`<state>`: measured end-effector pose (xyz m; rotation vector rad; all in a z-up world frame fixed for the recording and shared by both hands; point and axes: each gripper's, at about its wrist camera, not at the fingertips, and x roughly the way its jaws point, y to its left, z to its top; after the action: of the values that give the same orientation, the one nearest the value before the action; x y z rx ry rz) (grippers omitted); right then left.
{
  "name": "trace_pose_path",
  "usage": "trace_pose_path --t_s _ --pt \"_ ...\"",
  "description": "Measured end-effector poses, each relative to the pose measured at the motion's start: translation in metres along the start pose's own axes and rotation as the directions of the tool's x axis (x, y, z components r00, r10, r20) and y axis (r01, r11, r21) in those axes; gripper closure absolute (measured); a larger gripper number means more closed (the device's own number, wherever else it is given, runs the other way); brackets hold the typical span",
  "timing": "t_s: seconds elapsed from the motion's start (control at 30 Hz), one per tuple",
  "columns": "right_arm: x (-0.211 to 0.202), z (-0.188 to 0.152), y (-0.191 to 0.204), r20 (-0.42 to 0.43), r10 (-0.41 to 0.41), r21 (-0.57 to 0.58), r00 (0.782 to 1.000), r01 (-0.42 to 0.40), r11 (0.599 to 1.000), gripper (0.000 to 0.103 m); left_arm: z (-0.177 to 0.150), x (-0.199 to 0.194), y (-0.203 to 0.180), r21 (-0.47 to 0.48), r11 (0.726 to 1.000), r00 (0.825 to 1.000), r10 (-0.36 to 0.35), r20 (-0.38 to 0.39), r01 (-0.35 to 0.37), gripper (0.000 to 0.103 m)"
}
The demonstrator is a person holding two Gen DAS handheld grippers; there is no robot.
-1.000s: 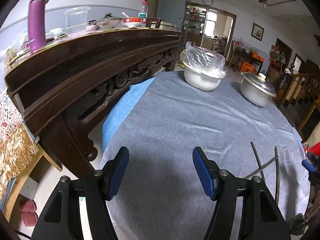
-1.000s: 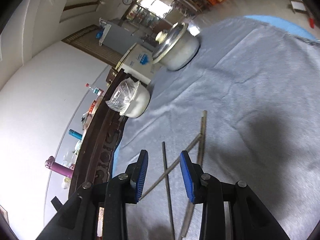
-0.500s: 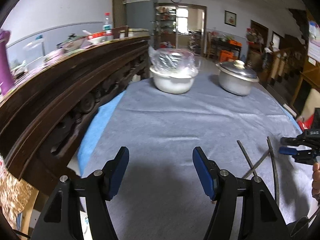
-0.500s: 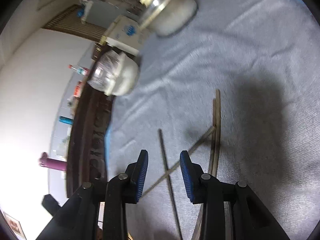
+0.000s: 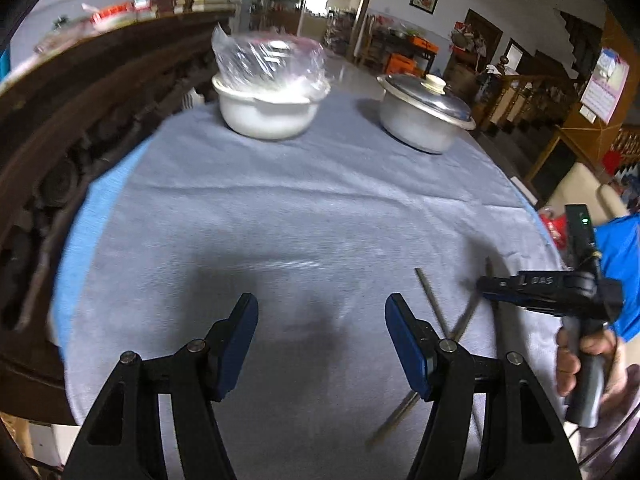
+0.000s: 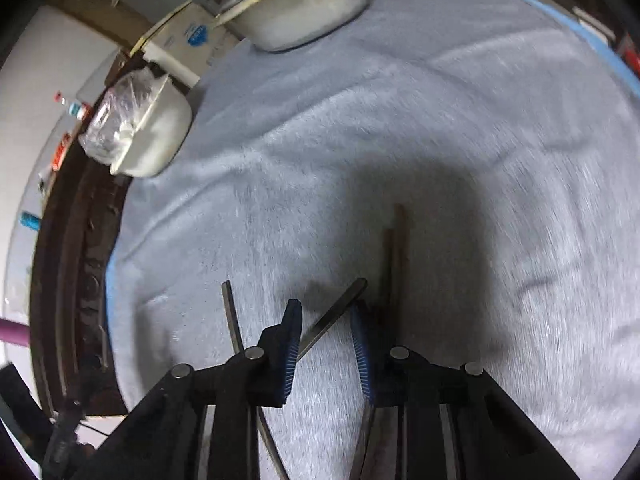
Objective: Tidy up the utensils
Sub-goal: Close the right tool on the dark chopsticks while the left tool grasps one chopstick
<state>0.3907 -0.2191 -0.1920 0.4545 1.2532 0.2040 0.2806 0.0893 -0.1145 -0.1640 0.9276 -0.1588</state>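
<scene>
- Step in hand, by my read: approach to the first pick. Nothing grasped yet, chopsticks not yet gathered.
- Right gripper (image 6: 326,322) sits low over the scattered chopsticks (image 6: 394,256) on the grey tablecloth (image 6: 440,120). Jaws partly open, nothing between the pads but cloth and one stick.
- That diagonal chopstick (image 6: 340,304) runs up between the two fingers — tip just past the fingertips, lower end hidden under the gripper body. No pad contact that I can see.
- Another pair lies roughly parallel just beside the right finger; a separate lone chopstick (image 6: 232,316) lies off the left finger and crosses under the diagonal one lower down.
- Left gripper (image 5: 320,320) is wide open, empty, hovering over bare cloth near the table's front edge, sticks off to its right.
- Left view confirms layout: chopsticks (image 5: 430,296) near the right edge of the table, the right gripper (image 5: 486,290) over them, its handle gripped by the person's hand (image 5: 588,354).
- Far side of the table: a white bowl (image 5: 268,108) covered in plastic wrap and a lidded pot (image 5: 424,116), well apart from the work area.
- Next move calls for: drop a bit lower, centre the diagonal stick between the pads, close square on it.
- Risk — thin stick on soft cloth could roll, or the pads snag fabric. Crossed sticks may drag along.
- Motion blur in the right view; exact height above cloth I cannot tell.
</scene>
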Motion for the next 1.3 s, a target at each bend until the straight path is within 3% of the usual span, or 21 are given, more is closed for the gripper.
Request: trace_pose_path --t_s 0.1,0.2,0.37,0.63,0.87,1.03,1.13,1.17,1.2,1.3 --pt "0.006 0.008 0.007 0.001 -0.049 -0.062 0.999 0.049 0.997 0.089 0.008 0.015 -0.003 -0.007 1.0 0.999 -0.021 -0.031 0.02 0.04" --pt "0.009 0.013 0.014 0.013 -0.069 -0.115 0.998 0.07 0.991 0.089 0.014 0.031 -0.009 -0.013 0.999 0.997 -0.041 -0.072 0.04 0.051" --pt "0.015 0.012 0.033 0.07 -0.12 -0.238 0.99 0.133 0.962 0.092 0.02 0.052 -0.031 0.007 0.997 0.989 -0.076 -0.127 0.077 0.053" --pt "0.012 0.007 0.026 0.13 -0.051 -0.315 0.99 0.09 0.945 0.099 0.028 0.095 -0.073 0.016 0.993 0.964 -0.111 -0.242 0.118 0.053" --pt "0.011 0.015 0.02 0.078 -0.047 -0.31 0.996 0.069 0.948 0.099 0.023 0.133 -0.098 0.072 0.996 0.944 -0.021 -0.329 0.047 0.053" --pt "0.012 0.022 0.016 0.027 -0.03 -0.29 0.999 0.037 0.956 0.098 0.021 0.138 -0.113 0.163 0.987 0.954 0.053 -0.296 -0.004 0.053" --pt "0.014 0.023 0.018 0.015 -0.021 -0.304 1.0 0.024 0.952 0.094 0.017 0.14 -0.12 0.248 0.968 0.96 0.109 -0.257 -0.044 0.066" --pt "0.016 0.023 0.02 0.012 -0.024 -0.313 1.0 0.027 0.95 0.092 0.017 0.142 -0.122 0.266 0.963 0.963 0.117 -0.245 -0.05 0.074" --pt "0.016 0.021 0.025 0.028 -0.039 -0.338 0.999 0.046 0.94 0.092 0.018 0.142 -0.122 0.272 0.961 0.965 0.111 -0.238 -0.043 0.085" --pt "0.018 0.014 0.034 0.07 -0.069 -0.42 0.995 0.092 0.903 0.093 0.02 0.143 -0.116 0.267 0.964 0.969 0.083 -0.233 -0.018 0.093"
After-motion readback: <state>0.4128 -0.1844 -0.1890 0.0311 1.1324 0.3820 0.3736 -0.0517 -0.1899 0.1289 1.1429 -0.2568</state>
